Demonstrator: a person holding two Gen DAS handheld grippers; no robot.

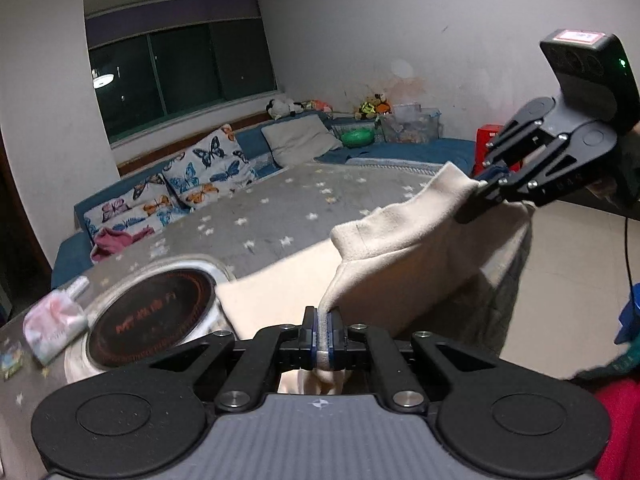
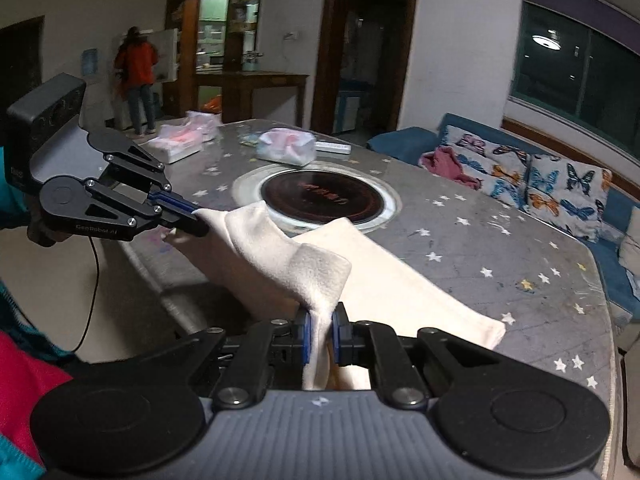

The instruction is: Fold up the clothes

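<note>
**Cream garment pinched at two points above the counter**

Hanging between the two grippers is a cream garment [image 1: 400, 240], soft and fleecy, with a thick rolled edge sagging at its middle. Its lower part lies flat on the counter [image 2: 500, 240], just beside the round dark hob [image 2: 320, 196] set into the star-patterned top.

The left gripper [image 1: 324, 332] has its jaws closed on a bunched fold of the cloth at the bottom centre of its own view; the right gripper [image 2: 320, 336] is likewise clamped on a fold, low in its frame. Each also shows in the other's view: the right at the right edge [image 1: 480, 188], the left at the left edge [image 2: 196, 220], both nipping a corner of the fabric.

Only the left wrist view shows the grey pillow [image 1: 300, 140] and toys by the far wall. Only the right wrist view shows a person in orange [image 2: 136, 76] standing in the upper left, and tissue packs [image 2: 286, 146] on the counter.

Both grippers tilt downward, a teal sleeve [image 2: 12, 184] behind the left one.
</note>
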